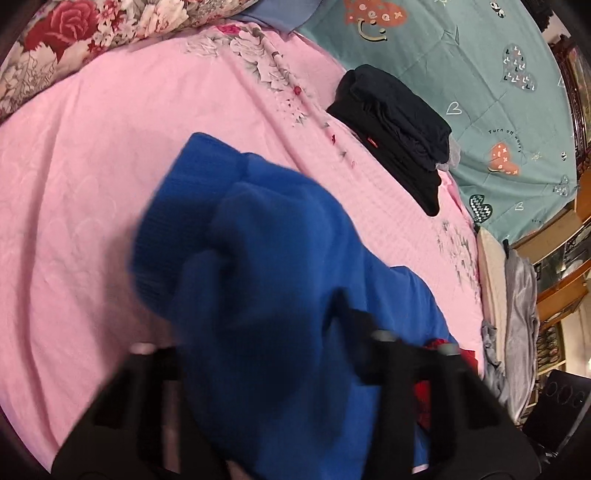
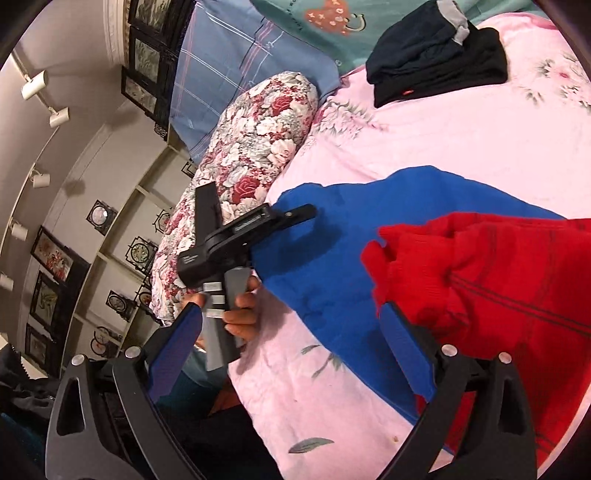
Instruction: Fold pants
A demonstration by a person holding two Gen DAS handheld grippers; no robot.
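Left wrist view is mostly filled by the blue pants (image 1: 258, 266), bunched and blurred, draped over and between the 2 black fingers of the left gripper (image 1: 273, 354); the cloth hides the fingertips, so I cannot tell whether the pads press on it. Beyond the pants lies the pink bedsheet (image 1: 92, 184), with a stack of dark folded clothes (image 1: 395, 129) near its far edge, a teal quilt (image 1: 480, 74) behind that, and a floral pillow (image 1: 74, 33) at the top left. Only a sliver of a red garment (image 1: 436, 354) shows here, beside the right-hand finger. Right wrist view shows what the first cannot: the right gripper (image 2: 291, 325) with its 2 blue-padded fingers standing wide apart and nothing between them, and the red garment (image 2: 498, 280) lying large over the near end of the blue pants (image 2: 369, 229), which spread flat across the pink bedsheet (image 2: 443, 140). It also shows the left gripper (image 2: 295, 214) from outside, held by a hand (image 2: 240, 314), its tip at the pants' edge just beside the floral pillow (image 2: 258, 147), and a wall hung with framed pictures (image 2: 51, 254).
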